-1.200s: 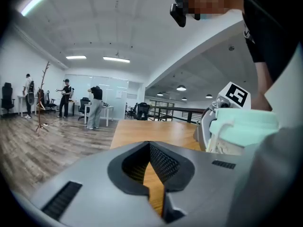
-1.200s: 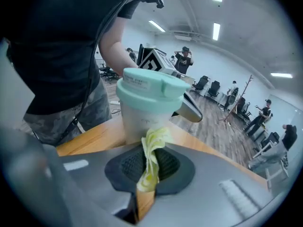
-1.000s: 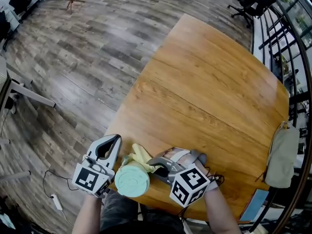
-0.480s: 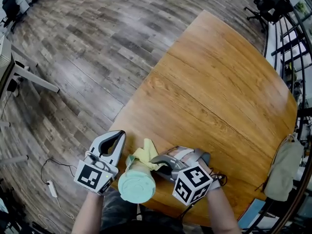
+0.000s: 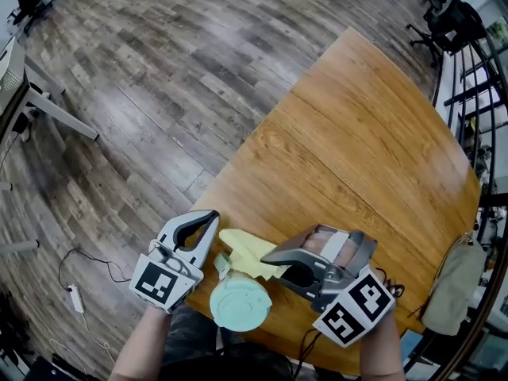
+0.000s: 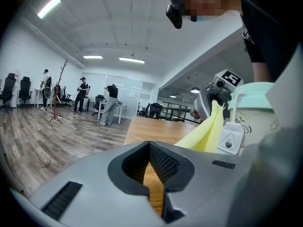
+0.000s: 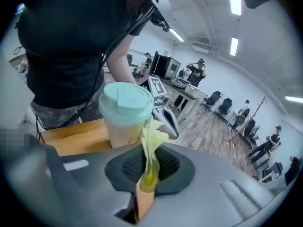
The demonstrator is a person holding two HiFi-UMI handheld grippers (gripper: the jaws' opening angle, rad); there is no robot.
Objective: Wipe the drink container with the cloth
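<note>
Yellow and soft, the cloth [image 5: 250,252] is pinched tight in the right gripper [image 5: 268,258]. A floppy bunch of it sticks up out of the closed jaws. The left gripper [image 5: 211,214] has its jaws pressed together with nothing in them.

The drink container [image 5: 240,302] stands upright on the wooden table [image 5: 373,149], very close to the near edge. It is between the two grippers. The cloth hangs just beside it, near the top.

The container looks like a light plastic cup with a mint green lid [image 7: 127,102]. I think it is smooth and a bit slippery, so a hard push could tip it or slide it off the edge. A good place to hold it is around the pale middle, under the lid. The cloth is limp and bends any way, so it wipes best held by a thick fold, like now.

From above, the lid hides almost the whole cup. I cannot tell if the left gripper touches the cup or only sits next to it. I cannot tell if there is drink inside. A little white tab [image 6: 230,138] with a stud sits on the cup, but what it is for is hard to make out.
</note>
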